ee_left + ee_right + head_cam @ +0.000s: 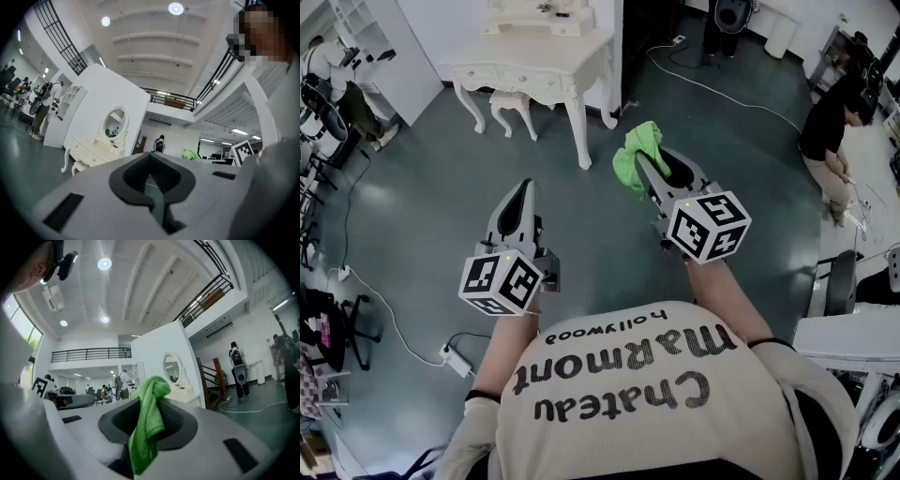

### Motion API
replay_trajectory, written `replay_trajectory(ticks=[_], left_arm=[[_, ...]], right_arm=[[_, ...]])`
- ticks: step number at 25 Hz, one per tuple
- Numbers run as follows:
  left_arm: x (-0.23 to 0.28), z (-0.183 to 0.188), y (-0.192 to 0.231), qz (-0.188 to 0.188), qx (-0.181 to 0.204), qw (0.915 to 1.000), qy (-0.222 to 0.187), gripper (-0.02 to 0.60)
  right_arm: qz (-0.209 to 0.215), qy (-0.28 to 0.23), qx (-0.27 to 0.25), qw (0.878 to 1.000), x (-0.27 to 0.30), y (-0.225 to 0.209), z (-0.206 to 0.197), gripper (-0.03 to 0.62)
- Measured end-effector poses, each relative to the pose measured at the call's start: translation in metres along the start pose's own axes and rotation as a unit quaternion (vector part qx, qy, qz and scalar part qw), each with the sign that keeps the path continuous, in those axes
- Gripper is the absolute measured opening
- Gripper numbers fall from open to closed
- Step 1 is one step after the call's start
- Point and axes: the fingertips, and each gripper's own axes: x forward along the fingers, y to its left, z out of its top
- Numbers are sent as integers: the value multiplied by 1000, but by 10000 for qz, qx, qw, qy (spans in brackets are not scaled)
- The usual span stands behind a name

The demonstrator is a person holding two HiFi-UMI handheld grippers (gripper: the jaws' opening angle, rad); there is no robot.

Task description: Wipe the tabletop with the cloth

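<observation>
A bright green cloth (633, 155) bunches out of the tips of my right gripper (647, 171), which is shut on it and held in the air over the grey floor. In the right gripper view the cloth (149, 420) hangs down between the jaws. My left gripper (523, 190) is shut with nothing in it, lower and to the left; only a thin slit shows between its jaws (151, 174). The white dressing table (546, 45) stands ahead, beyond both grippers, and its oval mirror (115, 123) shows in the left gripper view.
A white stool (512, 105) is tucked under the table. White shelving (380, 47) stands at far left. A person (832, 127) crouches at right. Cables (384, 314) and a power strip (456, 359) lie on the floor at left; another cable (722, 89) runs behind.
</observation>
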Motion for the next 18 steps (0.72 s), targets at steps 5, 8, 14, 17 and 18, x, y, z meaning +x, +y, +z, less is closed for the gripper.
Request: replay_trajectory(ticks=[5, 8, 14, 17, 18], left_arm=[[9, -7, -7, 111, -50, 9999, 0, 8], [10, -14, -13, 128, -51, 9999, 57, 8], [11, -17, -7, 129, -132, 9998, 94, 8], [15, -16, -1, 133, -124, 9998, 53, 8], [17, -17, 3, 134, -129, 9998, 67, 8]], right_arm=[[51, 48, -83, 9999, -7, -13, -3, 112], [39, 68, -50, 10000, -11, -22, -6, 112], [110, 171, 154, 9997, 0, -27, -22, 112], [57, 288, 138, 9995, 10, -29, -28, 112], [33, 329, 144, 9993, 14, -31, -30, 112]])
